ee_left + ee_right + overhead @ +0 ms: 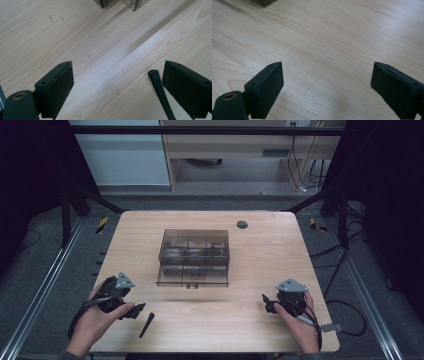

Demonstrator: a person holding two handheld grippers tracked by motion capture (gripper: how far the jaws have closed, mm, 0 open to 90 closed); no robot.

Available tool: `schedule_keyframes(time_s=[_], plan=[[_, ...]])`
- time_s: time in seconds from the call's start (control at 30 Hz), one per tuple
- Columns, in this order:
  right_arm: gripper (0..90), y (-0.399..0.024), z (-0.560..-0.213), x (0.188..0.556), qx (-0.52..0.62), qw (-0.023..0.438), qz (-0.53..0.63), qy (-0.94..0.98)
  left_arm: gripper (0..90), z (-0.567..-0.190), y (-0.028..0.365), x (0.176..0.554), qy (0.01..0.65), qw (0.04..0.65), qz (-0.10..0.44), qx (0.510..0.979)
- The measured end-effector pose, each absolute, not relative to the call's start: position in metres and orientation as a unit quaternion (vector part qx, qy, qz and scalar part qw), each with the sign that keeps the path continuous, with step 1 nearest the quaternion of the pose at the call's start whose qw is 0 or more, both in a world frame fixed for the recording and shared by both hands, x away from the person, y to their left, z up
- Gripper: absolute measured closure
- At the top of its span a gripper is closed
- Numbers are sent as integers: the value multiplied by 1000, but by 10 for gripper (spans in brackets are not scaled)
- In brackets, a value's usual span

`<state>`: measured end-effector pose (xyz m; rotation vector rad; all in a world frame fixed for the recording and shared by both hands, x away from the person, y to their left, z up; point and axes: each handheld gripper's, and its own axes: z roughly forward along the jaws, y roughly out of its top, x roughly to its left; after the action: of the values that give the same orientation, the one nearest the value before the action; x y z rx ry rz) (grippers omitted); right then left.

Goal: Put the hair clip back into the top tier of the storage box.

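A smoky translucent drawer box point(194, 252) stands mid-table, its lower drawer point(193, 276) pulled out toward me. A thin black stick point(147, 324) lies near the front left edge; in the left gripper view this stick point(161, 95) lies flat just inside the right jaw. My left gripper point(131, 312) rests at the front left, open, jaws wide apart with nothing between the pads. At the front right my right gripper point(268, 303) is open too, and its view shows bare wood between its jaws. A corner of the box point(136, 3) shows at the top of the left gripper view.
The wooden table point(270, 250) has a round black cable grommet point(242, 224) at the back right. Cables trail off the right edge over the floor point(350, 270). A metal frame rail point(45, 285) runs along the left side.
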<state>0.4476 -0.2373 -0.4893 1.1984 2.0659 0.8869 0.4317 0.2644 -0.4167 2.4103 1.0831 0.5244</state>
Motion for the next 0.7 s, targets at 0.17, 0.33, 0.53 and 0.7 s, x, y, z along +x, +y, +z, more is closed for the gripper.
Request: schedule_keyframes(time_s=[0.17,0.33,0.53,0.7], plan=[[115,-241,-486,445,454,294,340,769,157,-429,253,421,397,221,164,876],[116,-246,-486,445,459,295,341,765,258,-440,244,416,395,226,143,879],[118,-247,-486,445,462,293,341,765,391,-448,234,418,401,197,128,885],[118,-247,-487,445,461,292,342,765,497,-453,233,415,410,189,123,884]])
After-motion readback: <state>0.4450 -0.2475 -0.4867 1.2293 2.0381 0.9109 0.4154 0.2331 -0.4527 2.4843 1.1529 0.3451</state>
